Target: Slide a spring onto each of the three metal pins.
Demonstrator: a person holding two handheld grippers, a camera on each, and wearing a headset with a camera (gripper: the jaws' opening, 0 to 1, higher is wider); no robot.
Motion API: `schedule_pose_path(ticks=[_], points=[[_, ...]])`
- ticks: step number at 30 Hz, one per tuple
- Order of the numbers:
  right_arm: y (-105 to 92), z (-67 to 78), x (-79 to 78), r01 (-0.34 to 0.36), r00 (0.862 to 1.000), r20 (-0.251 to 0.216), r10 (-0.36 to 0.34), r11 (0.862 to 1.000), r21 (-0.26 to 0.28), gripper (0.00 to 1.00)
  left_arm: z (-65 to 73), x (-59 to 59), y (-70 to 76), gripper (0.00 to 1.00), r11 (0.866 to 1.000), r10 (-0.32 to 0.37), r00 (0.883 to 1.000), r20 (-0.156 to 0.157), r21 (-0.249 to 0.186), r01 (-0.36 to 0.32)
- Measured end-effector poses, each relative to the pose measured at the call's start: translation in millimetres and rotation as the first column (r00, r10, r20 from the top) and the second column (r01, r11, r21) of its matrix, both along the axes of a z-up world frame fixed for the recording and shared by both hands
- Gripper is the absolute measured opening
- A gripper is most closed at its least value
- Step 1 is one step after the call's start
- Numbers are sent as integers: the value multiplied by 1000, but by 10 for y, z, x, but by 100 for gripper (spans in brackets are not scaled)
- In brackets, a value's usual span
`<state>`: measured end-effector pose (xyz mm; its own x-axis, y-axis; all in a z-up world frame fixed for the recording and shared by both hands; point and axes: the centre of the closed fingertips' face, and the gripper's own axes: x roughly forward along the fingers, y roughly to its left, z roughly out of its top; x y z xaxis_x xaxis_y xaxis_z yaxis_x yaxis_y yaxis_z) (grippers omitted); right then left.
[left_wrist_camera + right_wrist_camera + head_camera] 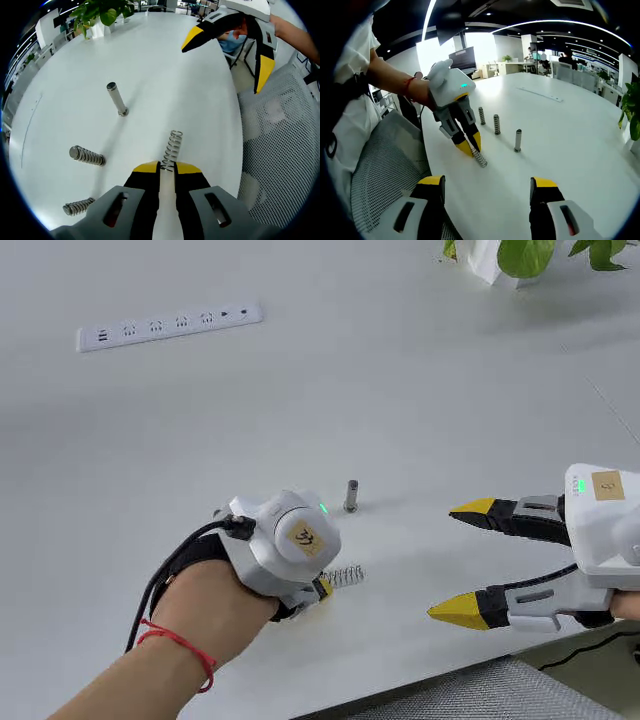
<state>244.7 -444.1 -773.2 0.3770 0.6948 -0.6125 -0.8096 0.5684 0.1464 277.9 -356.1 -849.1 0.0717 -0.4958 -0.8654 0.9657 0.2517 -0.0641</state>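
Pinching one end of a spring (173, 145), the left gripper (167, 167) kept its fingers (146, 168) nearly closed over the tabletop (165, 60). A bare pin (117, 100) stood at eleven o'clock in the left gripper view. The right gripper (487, 182) gaped wide, empty.

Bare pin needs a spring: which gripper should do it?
Probably left: the left gripper is shut on the spring, close to the bare pin. The right gripper hangs open and empty.
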Motion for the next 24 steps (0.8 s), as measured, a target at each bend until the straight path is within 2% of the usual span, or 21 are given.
schedule_pose_path(ticks=[2,3,6,9,24], points=[[7,7,4,2,1000,1,-2,1000,5,67,4,-7,2,7,1000,1,1000,2,1,-1],[6,9,5,3,1000,1,-3,1000,5,67,2,-24,-2,7,1000,14,1000,-14,-5,-14],[0,0,4,3,1000,-1,-3,1000,2,67,-2,-26,-6,6,1000,11,1000,-14,-7,-11],[5,-8,-6,-2,1000,-2,2,1000,-1,67,-1,-52,-15,6,999,23,999,-33,-22,-24],[134,-17,-9,-50,999,-5,50,999,-1,65,78,-95,-31,6,998,15,1000,-20,-69,-16]])
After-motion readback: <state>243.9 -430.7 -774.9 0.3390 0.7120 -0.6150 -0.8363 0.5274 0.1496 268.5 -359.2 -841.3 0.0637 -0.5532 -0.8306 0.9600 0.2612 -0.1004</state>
